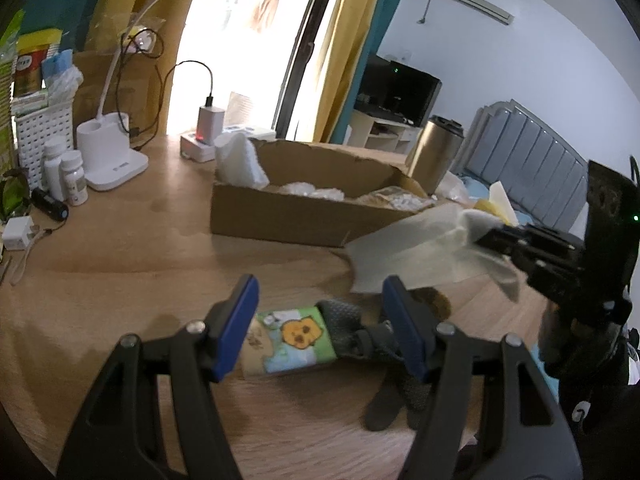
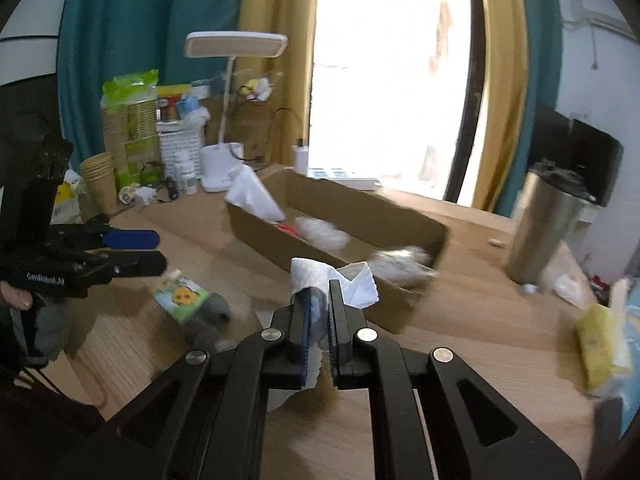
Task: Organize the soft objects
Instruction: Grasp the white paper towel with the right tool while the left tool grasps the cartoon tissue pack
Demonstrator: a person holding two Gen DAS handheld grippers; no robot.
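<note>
Tightly pinched: right gripper (image 2: 319, 312) on tissue (image 2: 320, 276)

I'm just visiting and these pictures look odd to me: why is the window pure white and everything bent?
Left wrist view: the window is blown out to white and the table edge bows from the fisheye lens. Right wrist view: same glare, and the cardboard box and the steel cup look smeared.

Right hand-held gripper (image 2: 319, 304) pinches white tissue (image 2: 352, 282) near cardboard box (image 2: 400, 300).
</note>
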